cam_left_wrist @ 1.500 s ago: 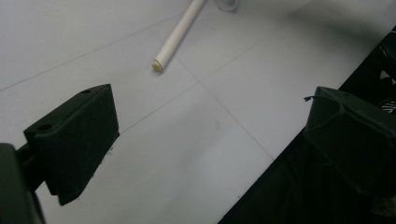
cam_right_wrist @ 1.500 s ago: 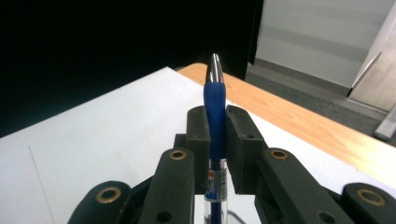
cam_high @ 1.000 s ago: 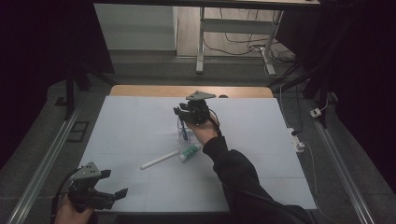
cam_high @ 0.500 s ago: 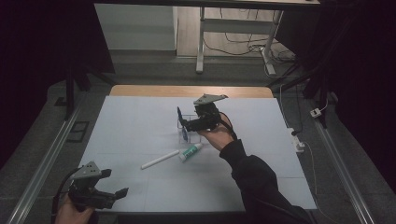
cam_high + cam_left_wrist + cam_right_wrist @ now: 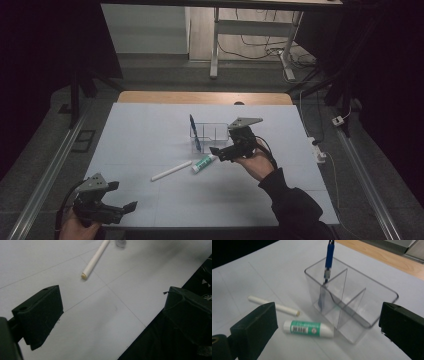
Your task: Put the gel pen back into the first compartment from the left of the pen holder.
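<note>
Pen (image 5: 329, 257) stands in the organiser's (image 5: 372, 287) end compartment. My right gripper (image 5: 226, 151) has just been opening, jaws wide and empty. Glue stick (image 5: 308, 328) lies just beside the organiser: probably next, needing a low approach. Left gripper (image 5: 121, 200) open, idle

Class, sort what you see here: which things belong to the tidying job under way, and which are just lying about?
Part of the job:
clear organiser
blue pen, standing in its end compartment
glue stick
white stick
right tool, open

Lying about:
power strip
left tool, idle
</note>
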Tool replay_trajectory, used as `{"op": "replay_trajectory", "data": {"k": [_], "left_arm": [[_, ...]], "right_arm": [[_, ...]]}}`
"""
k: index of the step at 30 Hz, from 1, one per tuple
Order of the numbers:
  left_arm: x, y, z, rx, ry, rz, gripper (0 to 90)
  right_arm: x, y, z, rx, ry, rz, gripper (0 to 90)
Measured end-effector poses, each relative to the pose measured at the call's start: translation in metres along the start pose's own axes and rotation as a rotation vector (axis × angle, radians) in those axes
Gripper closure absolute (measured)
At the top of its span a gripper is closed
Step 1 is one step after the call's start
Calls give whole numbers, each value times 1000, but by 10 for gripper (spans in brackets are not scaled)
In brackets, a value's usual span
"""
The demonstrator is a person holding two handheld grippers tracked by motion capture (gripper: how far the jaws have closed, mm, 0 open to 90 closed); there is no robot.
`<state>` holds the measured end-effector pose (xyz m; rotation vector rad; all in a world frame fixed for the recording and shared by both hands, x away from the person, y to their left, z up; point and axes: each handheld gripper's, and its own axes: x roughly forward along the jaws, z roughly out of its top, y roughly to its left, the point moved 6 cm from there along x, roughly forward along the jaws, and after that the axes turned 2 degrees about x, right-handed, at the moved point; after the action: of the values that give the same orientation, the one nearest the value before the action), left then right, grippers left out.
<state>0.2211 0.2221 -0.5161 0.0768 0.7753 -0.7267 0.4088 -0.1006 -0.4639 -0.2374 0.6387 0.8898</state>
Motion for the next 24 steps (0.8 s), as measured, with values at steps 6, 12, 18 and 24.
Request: {"op": "replay_trajectory", "data": {"k": [6, 12, 18, 24], "left_arm": [[-1, 0, 0, -3, -6, -4, 18], [-1, 0, 0, -2, -8, -4, 12], [-1, 0, 0, -1, -10, -6, 10], [-1, -1, 0, 0, -6, -2, 10]], "right_arm": [[-24, 3, -21, -38, 15, -43, 0], [-50, -1, -42, 7, 9, -52, 0], [-78, -11, -77, 35, 29, -100, 0], [-112, -21, -105, 133, 1, -141, 0]]}}
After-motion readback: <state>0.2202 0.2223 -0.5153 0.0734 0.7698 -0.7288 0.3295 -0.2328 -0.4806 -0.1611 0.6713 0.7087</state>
